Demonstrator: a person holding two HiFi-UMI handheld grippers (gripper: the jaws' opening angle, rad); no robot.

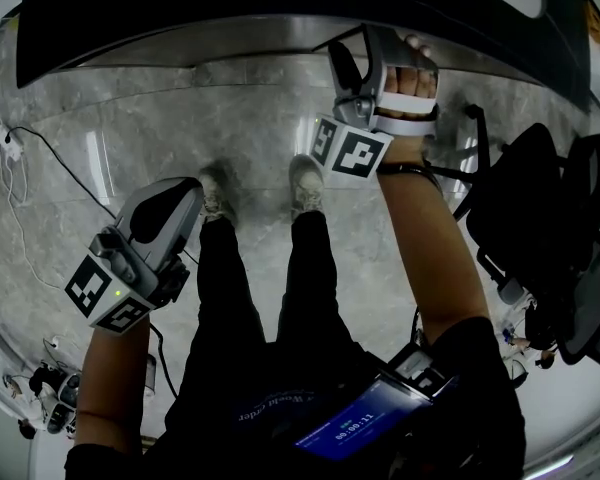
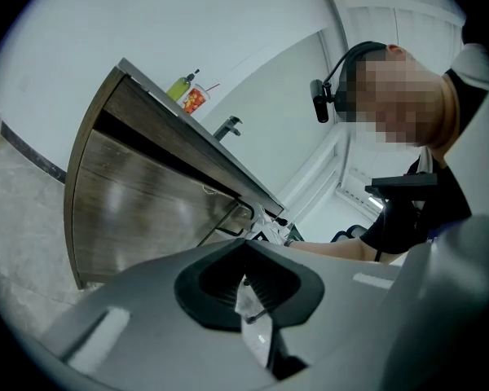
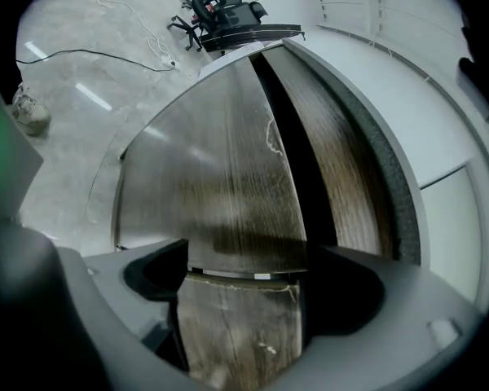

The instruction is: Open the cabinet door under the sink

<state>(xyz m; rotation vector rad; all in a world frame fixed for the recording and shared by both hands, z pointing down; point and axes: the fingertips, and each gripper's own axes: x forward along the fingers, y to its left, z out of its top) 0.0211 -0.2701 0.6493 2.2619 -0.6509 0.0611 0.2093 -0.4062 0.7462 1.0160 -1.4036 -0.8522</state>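
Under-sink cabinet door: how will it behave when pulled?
The cabinet door looks like a rigid wood-grain panel, so it should probably swing as one piece, not flex. Its glossy face may be slippery for the right claw; the edge at the dark gap likely offers better purchase.

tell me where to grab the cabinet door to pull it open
Take the cabinet door by its top edge, along the dark gap under the counter: the flat front shows no handle, and the gap likely leaves room for a jaw behind the edge. Come from the front; the right gripper stands open right there.
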